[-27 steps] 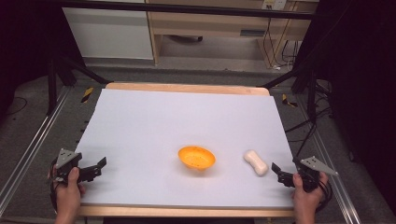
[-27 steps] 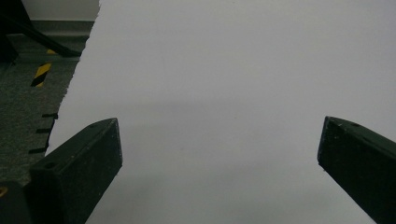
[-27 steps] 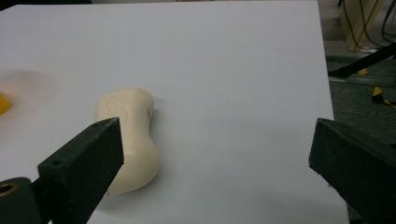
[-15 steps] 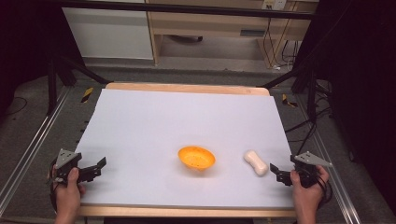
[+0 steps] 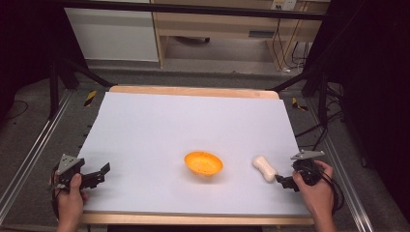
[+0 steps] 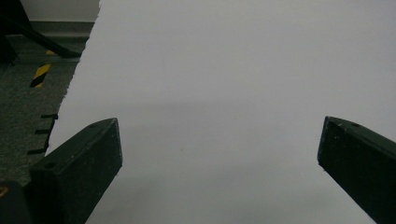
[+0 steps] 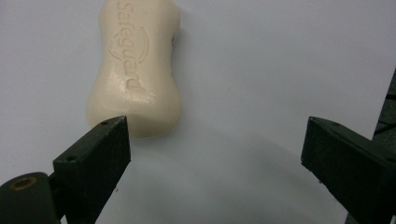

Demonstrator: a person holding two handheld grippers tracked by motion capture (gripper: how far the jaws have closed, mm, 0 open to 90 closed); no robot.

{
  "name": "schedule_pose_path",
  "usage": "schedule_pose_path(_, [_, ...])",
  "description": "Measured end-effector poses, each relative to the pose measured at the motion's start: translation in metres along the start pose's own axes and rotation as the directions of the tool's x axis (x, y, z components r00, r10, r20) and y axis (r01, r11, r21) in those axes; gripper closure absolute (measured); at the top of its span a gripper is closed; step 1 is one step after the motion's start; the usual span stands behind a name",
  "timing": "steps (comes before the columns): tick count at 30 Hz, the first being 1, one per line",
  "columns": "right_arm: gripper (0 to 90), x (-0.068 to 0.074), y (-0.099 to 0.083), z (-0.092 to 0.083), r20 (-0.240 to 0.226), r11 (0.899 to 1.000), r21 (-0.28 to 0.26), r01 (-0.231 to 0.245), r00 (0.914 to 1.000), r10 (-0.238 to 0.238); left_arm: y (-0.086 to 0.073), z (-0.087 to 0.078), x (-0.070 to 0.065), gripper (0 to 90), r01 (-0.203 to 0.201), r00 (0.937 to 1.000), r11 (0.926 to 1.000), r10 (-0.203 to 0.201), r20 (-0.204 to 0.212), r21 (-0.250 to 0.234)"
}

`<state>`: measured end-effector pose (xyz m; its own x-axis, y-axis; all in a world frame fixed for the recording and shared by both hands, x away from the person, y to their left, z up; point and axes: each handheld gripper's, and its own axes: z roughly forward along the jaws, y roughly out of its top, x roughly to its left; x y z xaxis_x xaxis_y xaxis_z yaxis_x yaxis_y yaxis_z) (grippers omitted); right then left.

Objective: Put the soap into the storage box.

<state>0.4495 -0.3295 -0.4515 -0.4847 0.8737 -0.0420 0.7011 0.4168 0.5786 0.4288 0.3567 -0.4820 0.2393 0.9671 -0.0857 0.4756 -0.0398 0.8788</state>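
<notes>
A cream bar of soap [image 5: 264, 167] lies flat on the white table sheet [image 5: 193, 125], right of an orange bowl [image 5: 203, 163]. In the right gripper view the soap [image 7: 135, 74] fills the upper left, its near end just beyond the left jaw. My right gripper [image 5: 283, 181] is open, low at the sheet's right front, its tips just short of the soap; the right gripper view shows its gap [image 7: 215, 149] holding nothing. My left gripper [image 5: 99, 173] is open near the sheet's left front edge, with bare sheet between its jaws [image 6: 219, 149].
The sheet covers a wooden tabletop [image 5: 193, 90] framed by metal rails [image 5: 29, 154]. Black stand legs [image 5: 72, 67] rise at the back corners. Yellow-black tape [image 5: 90, 98] marks the floor at the left. A shelf unit [image 5: 232, 24] stands behind.
My right gripper has moved left and forward toward the soap, closing the gap to it. The left gripper, bowl and soap have stayed put.
</notes>
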Motion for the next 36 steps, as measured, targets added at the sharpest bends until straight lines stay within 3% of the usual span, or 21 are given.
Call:
schedule_pose_path(4, [10.1, 0.001, 0.006, 0.000, 0.011, 1.000, 0.025, 0.008, 0.9999, -0.009, 0.000, 0.000, 0.000, 0.0, 0.000, 1.0000, 1.0000, 0.000, 0.000, 0.000])
schedule_pose_path(7, [10.2, 0.002, 0.012, -0.001, -0.009, 0.998, 0.059, -0.001, 1.0000, 0.001, 0.000, 0.000, 0.000, 0.0, 0.000, 1.0000, 1.0000, 0.000, 0.000, 0.000])
schedule_pose_path(10, [10.1, 0.005, 0.021, -0.001, -0.024, 0.993, 0.113, 0.026, 0.9994, -0.023, 0.000, 0.000, 0.000, 0.0, -0.001, 1.0000, 1.0000, 0.001, 0.000, 0.001])
schedule_pose_path(15, [11.5, 0.008, 0.029, -0.003, -0.028, 0.988, 0.147, 0.041, 0.9989, -0.037, 0.000, 0.000, 0.000, 0.0, -0.002, 1.0000, 1.0000, 0.002, 0.000, 0.003])
schedule_pose_path(26, [14.9, 0.015, 0.051, 0.007, -0.049, 0.970, 0.241, 0.014, 0.9988, -0.002, 0.000, 0.000, 0.000, 0.0, -0.003, 1.0000, 1.0000, 0.003, 0.000, 0.004])
schedule_pose_path(31, [15.9, 0.018, 0.057, 0.014, -0.047, 0.966, 0.259, 0.004, 0.9989, 0.008, 0.000, 0.000, 0.000, 0.0, -0.003, 1.0000, 1.0000, 0.003, -0.001, 0.005])
schedule_pose_path(36, [17.9, 0.024, 0.063, 0.022, -0.075, 0.961, 0.276, 0.010, 0.9971, 0.011, 0.000, 0.000, 0.000, 0.0, -0.002, 1.0000, 1.0000, 0.002, 0.001, 0.005])
